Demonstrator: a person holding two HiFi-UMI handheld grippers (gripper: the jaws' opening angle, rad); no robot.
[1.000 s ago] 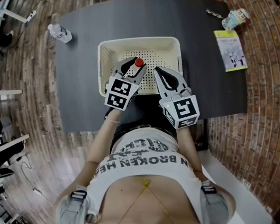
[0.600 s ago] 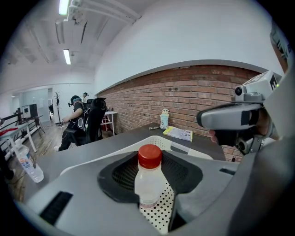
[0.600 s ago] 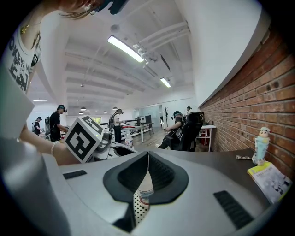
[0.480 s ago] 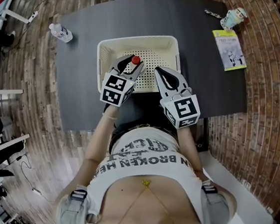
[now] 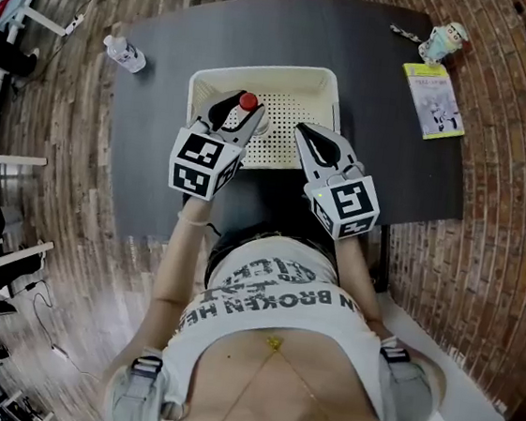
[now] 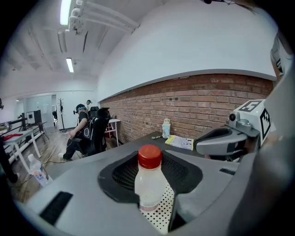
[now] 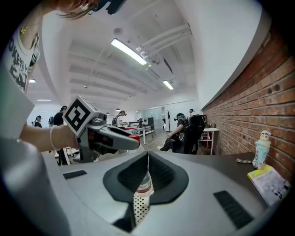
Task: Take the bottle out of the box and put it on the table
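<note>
Head view: the left gripper (image 5: 235, 115) clamps a red-capped bottle (image 5: 249, 105) over the 9 o'clock side of the white box (image 5: 327, 78). Left gripper view: the bottle stands upright between the jaws. Right gripper view: the right gripper (image 7: 147, 161) is closed and empty. Best to lift straight clear, then set it on the table (image 5: 153, 98) at 9 o'clock.

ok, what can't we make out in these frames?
- Bottle base: hidden behind the jaws in the left gripper view and under the left gripper in the head view. Whether it clears the box rim cannot be told.
- Box's near wall: in the head view, covered by the left gripper and the right gripper.
- Booklet print: too small in every view.
</note>
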